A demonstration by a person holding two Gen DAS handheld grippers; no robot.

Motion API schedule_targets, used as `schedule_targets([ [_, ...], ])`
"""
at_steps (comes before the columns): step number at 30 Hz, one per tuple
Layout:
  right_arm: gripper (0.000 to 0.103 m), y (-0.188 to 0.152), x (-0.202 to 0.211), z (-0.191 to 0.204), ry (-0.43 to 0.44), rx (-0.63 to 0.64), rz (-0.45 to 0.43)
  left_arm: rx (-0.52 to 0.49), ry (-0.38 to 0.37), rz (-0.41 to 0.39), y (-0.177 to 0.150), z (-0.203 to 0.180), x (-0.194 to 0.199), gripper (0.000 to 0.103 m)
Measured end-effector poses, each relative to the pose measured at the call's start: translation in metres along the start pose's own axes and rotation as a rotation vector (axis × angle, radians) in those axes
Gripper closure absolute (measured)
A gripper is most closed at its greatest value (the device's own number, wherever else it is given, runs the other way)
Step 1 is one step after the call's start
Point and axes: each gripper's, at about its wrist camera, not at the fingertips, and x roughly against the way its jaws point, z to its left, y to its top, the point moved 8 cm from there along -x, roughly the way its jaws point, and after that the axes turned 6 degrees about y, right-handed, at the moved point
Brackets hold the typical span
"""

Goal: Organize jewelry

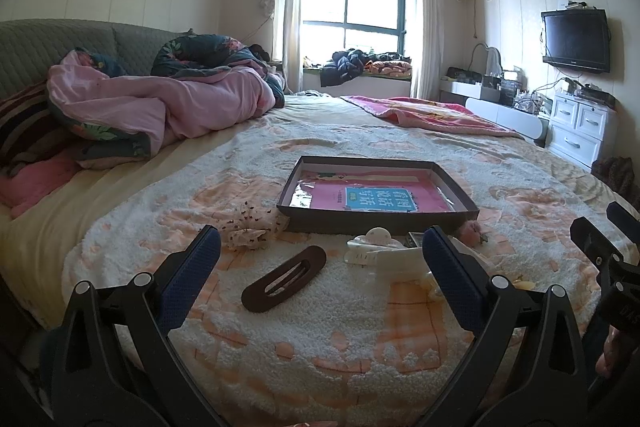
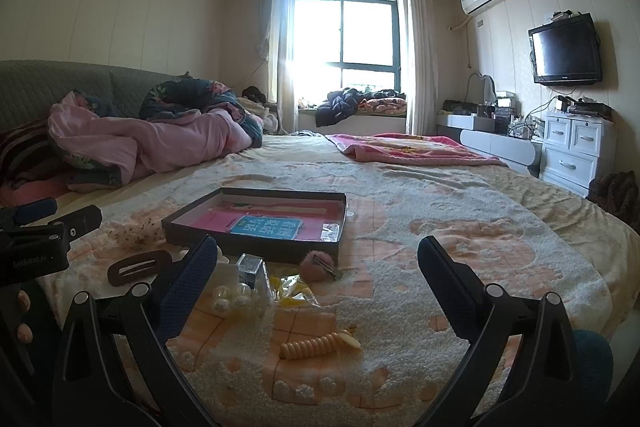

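Left claw (image 1: 320, 259): hovering low over the bed, blue pads spread wide, gripping nothing.
Spotted fabric piece (image 1: 250, 225): lying crumpled on the blanket (image 1: 280, 327), just left of the tray.
Brown oval hair clip (image 1: 284, 279): lying flat on the blanket between the left claw's pads, near the tray's front wall.
Tray (image 1: 372, 221): sitting on the bed ahead of both claws, holding a pink and blue booklet (image 1: 362, 199).
White claw clip (image 1: 370, 245): resting just in front of the tray, beside a white box.
Pearl beads (image 2: 234, 297): sitting beside a small clear box, possibly inside clear wrapping; glare is blurring this.
Pink fuzzy clip (image 2: 318, 265): lying against the tray's near corner.
Beige ribbed clip (image 2: 316, 345): lying nearest the right claw, well apart from the tray.
Right claw (image 2: 316, 267): hovering with pads wide apart, empty.
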Motion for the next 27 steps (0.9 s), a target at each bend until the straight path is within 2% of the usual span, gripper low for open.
schedule_targets([
  [23,0.006,-0.0009,-0.0014,0.0008,0.003,0.001,0.003,-0.002,0.000,-0.001,0.0003,-0.0001,0.0006,0.010],
  [27,0.006,-0.0051,-0.0015,0.0053,0.024,0.003,0.001,-0.001,-0.001,0.002,0.0005,0.0004,0.0009,0.010],
])
